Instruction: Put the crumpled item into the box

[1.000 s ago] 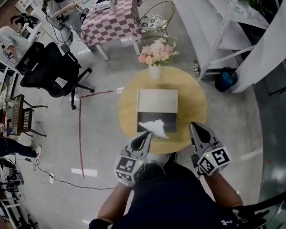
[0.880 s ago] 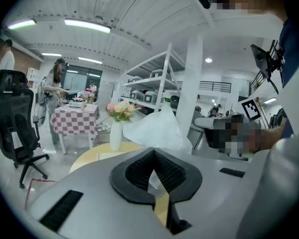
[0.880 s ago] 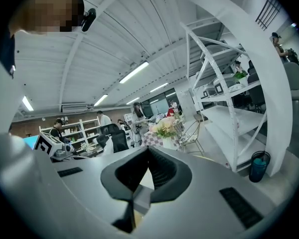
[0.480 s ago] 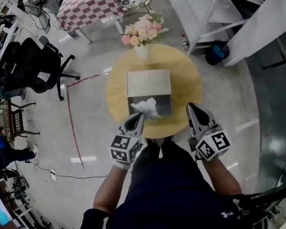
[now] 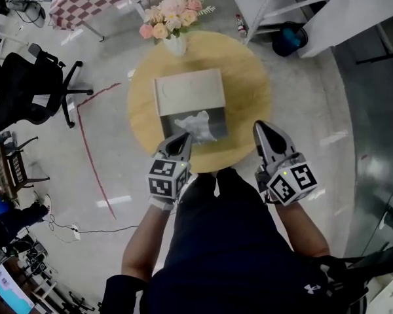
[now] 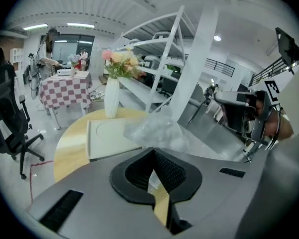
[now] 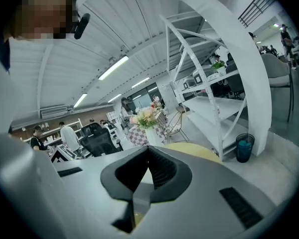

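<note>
The round yellow table [image 5: 249, 90] lay ahead of both your grippers, with the white box [image 5: 187, 93] on it just beyond your left gripper [image 5: 179, 141]. That gripper was clamped on the crumpled clear plastic [image 5: 196, 124], which stuck out past its tips over the box's near, dark part. Your right gripper [image 5: 262, 131] had its jaws together with nothing between them.

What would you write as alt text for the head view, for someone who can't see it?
Seen from above, the left gripper holds a crumpled white item at the dark opening of a box on a round yellow table. The right gripper, shut and empty, is near the table's edge, and a vase of flowers stands on the far side.
</note>
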`<state>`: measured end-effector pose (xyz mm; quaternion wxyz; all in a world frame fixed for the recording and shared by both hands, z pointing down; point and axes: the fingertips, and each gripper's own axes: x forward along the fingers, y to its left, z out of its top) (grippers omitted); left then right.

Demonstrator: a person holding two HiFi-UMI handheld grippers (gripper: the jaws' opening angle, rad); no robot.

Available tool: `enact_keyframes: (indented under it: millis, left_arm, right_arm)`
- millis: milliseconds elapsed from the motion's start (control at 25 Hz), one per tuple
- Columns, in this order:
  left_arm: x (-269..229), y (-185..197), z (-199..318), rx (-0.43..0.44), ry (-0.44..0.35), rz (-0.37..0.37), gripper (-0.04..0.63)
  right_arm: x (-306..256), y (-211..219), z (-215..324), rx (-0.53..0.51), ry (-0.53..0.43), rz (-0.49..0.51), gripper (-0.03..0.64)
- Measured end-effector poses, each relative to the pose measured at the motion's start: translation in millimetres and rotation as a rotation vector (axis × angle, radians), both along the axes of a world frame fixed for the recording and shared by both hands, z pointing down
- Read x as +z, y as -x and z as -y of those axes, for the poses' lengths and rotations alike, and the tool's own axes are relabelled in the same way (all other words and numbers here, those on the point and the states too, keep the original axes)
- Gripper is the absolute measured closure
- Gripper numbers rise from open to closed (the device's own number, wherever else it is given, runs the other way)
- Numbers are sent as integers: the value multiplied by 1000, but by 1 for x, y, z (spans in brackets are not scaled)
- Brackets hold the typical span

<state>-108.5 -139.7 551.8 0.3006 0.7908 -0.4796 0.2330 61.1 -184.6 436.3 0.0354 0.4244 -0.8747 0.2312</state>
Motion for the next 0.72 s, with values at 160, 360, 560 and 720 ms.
enact_keyframes:
  millis: [160,360,560,720]
  left_arm:
    - [23,-4,4,20,57,20,580]
    - [48,-9,9,66,116,60,580]
    - [68,-9,13,84,170,59,580]
    - [84,-9,16,104,221,65,580]
  right_arm:
    - [8,-6,4,21,20,-1,611]
    - [21,-13,14,43,47,-2,611]
    - [31,-16,18,59,76,1,611]
    - [38,-18,23,73,102,8,611]
